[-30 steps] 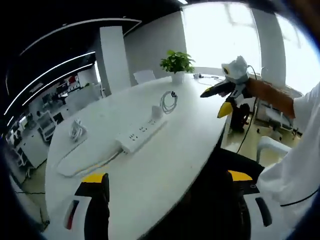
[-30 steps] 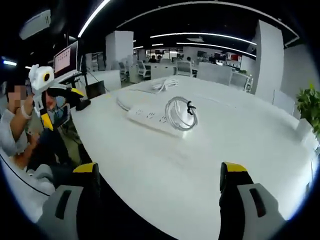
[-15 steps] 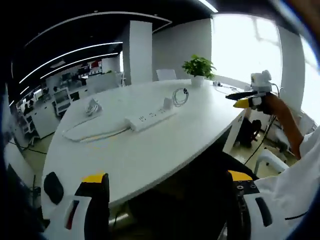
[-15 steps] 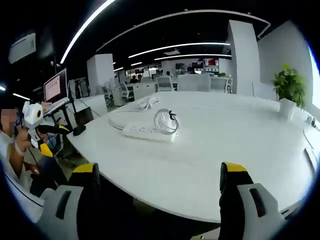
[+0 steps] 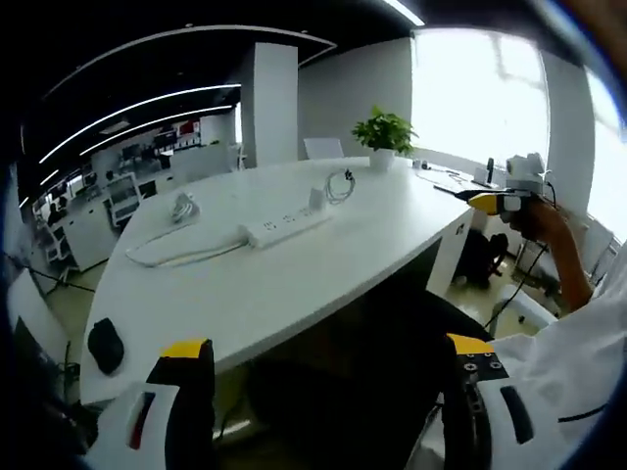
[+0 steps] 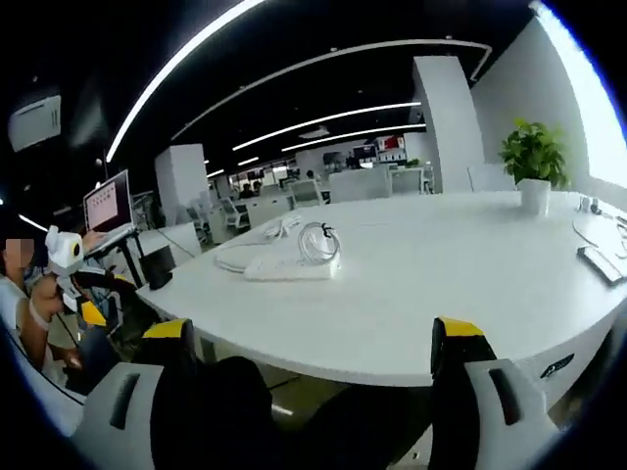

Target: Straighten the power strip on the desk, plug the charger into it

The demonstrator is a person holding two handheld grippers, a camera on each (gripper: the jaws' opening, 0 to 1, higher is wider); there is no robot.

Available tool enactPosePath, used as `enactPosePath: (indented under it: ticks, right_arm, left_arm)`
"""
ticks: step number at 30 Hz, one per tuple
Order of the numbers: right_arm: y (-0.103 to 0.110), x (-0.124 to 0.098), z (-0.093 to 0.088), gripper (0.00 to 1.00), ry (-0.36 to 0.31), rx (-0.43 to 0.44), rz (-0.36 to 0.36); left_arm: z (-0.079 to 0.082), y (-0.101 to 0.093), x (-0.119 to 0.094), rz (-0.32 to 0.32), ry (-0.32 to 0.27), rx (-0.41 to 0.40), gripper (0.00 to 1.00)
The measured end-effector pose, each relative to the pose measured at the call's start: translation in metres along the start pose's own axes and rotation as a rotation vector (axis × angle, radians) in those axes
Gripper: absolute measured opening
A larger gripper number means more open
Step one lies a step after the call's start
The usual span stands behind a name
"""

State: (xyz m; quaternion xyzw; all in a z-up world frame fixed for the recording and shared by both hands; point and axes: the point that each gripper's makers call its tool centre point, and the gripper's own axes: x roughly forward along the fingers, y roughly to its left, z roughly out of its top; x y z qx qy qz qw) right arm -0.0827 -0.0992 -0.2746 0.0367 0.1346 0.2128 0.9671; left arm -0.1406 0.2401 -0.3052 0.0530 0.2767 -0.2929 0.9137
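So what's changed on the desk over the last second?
Both grippers pulled back from the desk, jaws open and empty; nothing was grasped. The power strip, the coiled charger cable beside it and the potted plant lie where they were; only the cameras moved.

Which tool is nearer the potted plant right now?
Right. It hangs off the table edge at the potted plant's end; the left is off the far end, beyond the power strip.

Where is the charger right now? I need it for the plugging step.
In the left gripper view the charger stands on the white desk, at the far end of the power strip, with its coiled cable just beyond.
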Motion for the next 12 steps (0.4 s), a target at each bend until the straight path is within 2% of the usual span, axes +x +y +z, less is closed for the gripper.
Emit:
enactPosePath:
  ticks: [2,6,9,12]
  right_arm:
    - [0.005,0.002,0.006,0.97,-0.014,-0.027,0.005]
    - [0.019,0.004,0.006,0.97,-0.016,-0.018,0.044]
    - [0.018,0.005,0.005,0.97,-0.012,-0.026,0.045]
    - [0.015,0.005,0.006,0.97,-0.014,-0.018,0.038]
  left_arm:
    - [-0.001,-0.001,-0.001,0.003,0.003,0.023,0.96]
    - [-0.003,-0.002,-0.002,0.000,0.006,0.031,0.96]
    - [-0.003,0.002,-0.002,0.007,-0.004,0.045,0.96]
    - [-0.007,0.006,-0.002,0.019,0.018,0.049,0.96]
